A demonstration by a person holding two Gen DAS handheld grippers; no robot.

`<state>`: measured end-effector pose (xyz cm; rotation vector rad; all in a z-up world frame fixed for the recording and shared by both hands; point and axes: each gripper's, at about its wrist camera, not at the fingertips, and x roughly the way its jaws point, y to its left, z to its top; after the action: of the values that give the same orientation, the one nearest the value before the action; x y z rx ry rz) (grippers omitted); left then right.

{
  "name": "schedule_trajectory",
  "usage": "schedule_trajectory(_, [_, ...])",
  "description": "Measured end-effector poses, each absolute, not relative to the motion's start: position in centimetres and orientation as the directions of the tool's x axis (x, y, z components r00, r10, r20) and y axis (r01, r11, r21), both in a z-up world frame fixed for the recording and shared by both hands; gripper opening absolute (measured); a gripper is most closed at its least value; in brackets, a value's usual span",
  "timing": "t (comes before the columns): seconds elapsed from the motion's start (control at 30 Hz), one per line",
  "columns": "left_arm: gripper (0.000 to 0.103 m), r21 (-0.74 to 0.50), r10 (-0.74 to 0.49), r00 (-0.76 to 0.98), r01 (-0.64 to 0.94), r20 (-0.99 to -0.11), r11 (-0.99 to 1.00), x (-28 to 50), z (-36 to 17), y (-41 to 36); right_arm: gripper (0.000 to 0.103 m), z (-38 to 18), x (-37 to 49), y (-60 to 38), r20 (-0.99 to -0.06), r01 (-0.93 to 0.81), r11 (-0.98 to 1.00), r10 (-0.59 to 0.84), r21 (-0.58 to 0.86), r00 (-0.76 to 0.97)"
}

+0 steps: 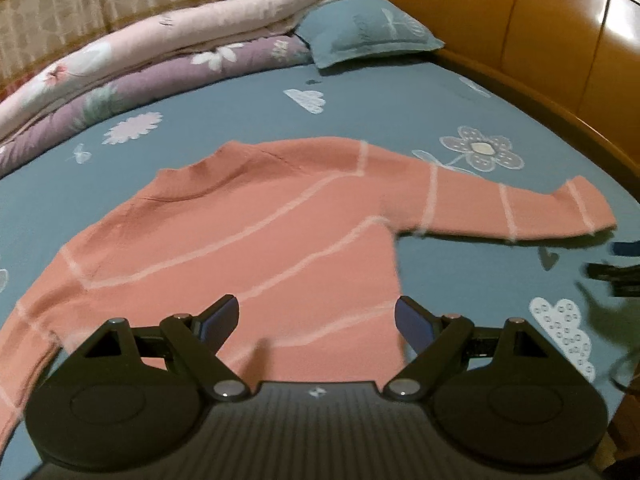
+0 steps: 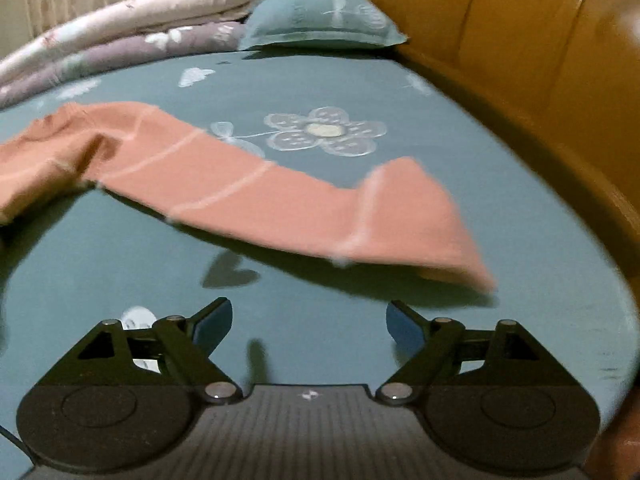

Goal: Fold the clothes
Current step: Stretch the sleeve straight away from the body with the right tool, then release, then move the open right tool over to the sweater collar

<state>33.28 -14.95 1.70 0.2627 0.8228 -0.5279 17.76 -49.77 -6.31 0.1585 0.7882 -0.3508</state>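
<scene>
A salmon-pink sweater (image 1: 248, 236) with thin white stripes lies spread flat on the teal bedsheet (image 1: 460, 280), neck toward the pillows, one sleeve (image 1: 512, 208) stretched out to the right. My left gripper (image 1: 316, 326) hovers open over the sweater's lower body, nothing between its fingers. In the right wrist view that same sleeve (image 2: 280, 196) runs across the sheet, its cuff (image 2: 424, 224) nearest. My right gripper (image 2: 308, 326) stands open just short of the cuff, over bare sheet, holding nothing. A dark part of the right gripper (image 1: 620, 276) shows at the left wrist view's right edge.
Folded quilts, pink (image 1: 172, 28) over purple (image 1: 160, 80), are stacked at the back left beside a teal pillow (image 1: 372, 28). A wooden headboard and bed frame (image 1: 540, 40) curve along the right side. Bare sheet (image 2: 360, 92) lies beyond the sleeve.
</scene>
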Motion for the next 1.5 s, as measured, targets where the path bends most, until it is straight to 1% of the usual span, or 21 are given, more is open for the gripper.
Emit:
schedule_trajectory(0.1, [0.086, 0.036, -0.330, 0.551, 0.550, -0.766, 0.835, 32.6, 1.7, -15.8, 0.088, -8.2, 18.9, -50.7, -0.685, 0.344, 0.936, -0.203, 0.074, 0.700])
schedule_trajectory(0.2, [0.086, 0.056, -0.302, 0.547, 0.543, -0.781, 0.838, 32.1, 1.7, -16.6, 0.092, -8.5, 20.4, -51.0, -0.637, 0.320, 0.942, -0.187, 0.099, 0.748])
schedule_trajectory(0.27, [0.086, 0.066, -0.291, 0.547, 0.540, -0.785, 0.839, 31.8, 1.8, -17.1, 0.092, -8.1, 21.1, -51.1, -0.602, 0.276, 0.950, -0.137, 0.145, 0.786])
schedule_trajectory(0.33, [0.086, 0.068, -0.295, 0.549, 0.546, -0.782, 0.835, 31.5, 2.1, -17.6, 0.098, -7.8, 21.7, -51.0, -0.575, 0.249, 0.954, -0.113, 0.164, 0.811])
schedule_trajectory(0.4, [0.086, 0.069, -0.300, 0.551, 0.550, -0.778, 0.832, 31.3, 2.4, -18.2, 0.098, -8.1, 21.7, -51.2, -0.564, 0.263, 0.950, -0.128, 0.167, 0.816])
schedule_trajectory(0.5, [0.086, 0.076, -0.300, 0.552, 0.556, -0.778, 0.828, 31.2, 2.5, -19.3, 0.098, -8.6, 20.8, -53.5, -0.562, 0.331, 0.908, -0.138, 0.257, 0.816])
schedule_trajectory(0.67, [0.086, 0.081, -0.299, 0.543, 0.568, -0.785, 0.819, 31.0, 2.4, -20.4, 0.099, -8.8, 17.1, -57.4, -0.523, 0.442, 0.821, -0.213, 0.362, 0.825])
schedule_trajectory(0.73, [0.086, 0.084, -0.296, 0.541, 0.570, -0.787, 0.818, 31.0, 2.3, -20.8, 0.099, -8.5, 15.6, -58.7, -0.494, 0.470, 0.785, -0.244, 0.405, 0.834])
schedule_trajectory(0.83, [0.086, 0.083, -0.306, 0.536, 0.584, -0.787, 0.808, 31.0, 2.3, -21.6, 0.099, -7.5, 14.3, -60.4, -0.427, 0.453, 0.746, -0.248, 0.488, 0.869])
schedule_trajectory(0.93, [0.086, 0.080, -0.323, 0.527, 0.605, -0.786, 0.792, 30.8, 2.3, -22.5, 0.100, -7.7, 14.4, -61.1, -0.404, 0.414, 0.718, -0.200, 0.560, 0.893])
schedule_trajectory(1.07, [0.086, 0.092, -0.325, 0.529, 0.616, -0.784, 0.782, 30.4, 2.3, -22.8, 0.099, -8.6, 14.7, -61.0, -0.421, 0.428, 0.692, -0.194, 0.581, 0.886])
schedule_trajectory(1.17, [0.086, 0.097, -0.307, 0.541, 0.594, -0.783, 0.799, 30.6, 2.3, -22.5, 0.099, -7.0, 12.5, -61.5, -0.351, 0.448, 0.674, -0.286, 0.588, 0.892])
schedule_trajectory(1.27, [0.086, 0.097, -0.295, 0.545, 0.578, -0.785, 0.810, 30.9, 2.2, -22.2, 0.099, -5.1, 10.7, -62.4, -0.335, 0.504, 0.673, -0.376, 0.542, 0.864])
schedule_trajectory(1.33, [0.086, 0.094, -0.293, 0.544, 0.574, -0.787, 0.813, 31.1, 2.0, -22.1, 0.099, -4.1, 10.1, -62.5, -0.356, 0.550, 0.683, -0.421, 0.481, 0.834])
schedule_trajectory(1.4, [0.086, 0.090, -0.293, 0.541, 0.572, -0.788, 0.816, 31.4, 1.8, -22.1, 0.099, -3.4, 9.9, -62.0, -0.375, 0.571, 0.701, -0.437, 0.428, 0.818])
schedule_trajectory(1.5, [0.086, 0.081, -0.293, 0.540, 0.564, -0.789, 0.822, 31.7, 1.5, -21.8, 0.099, -3.0, 11.4, -60.8, -0.408, 0.562, 0.733, -0.411, 0.384, 0.815])
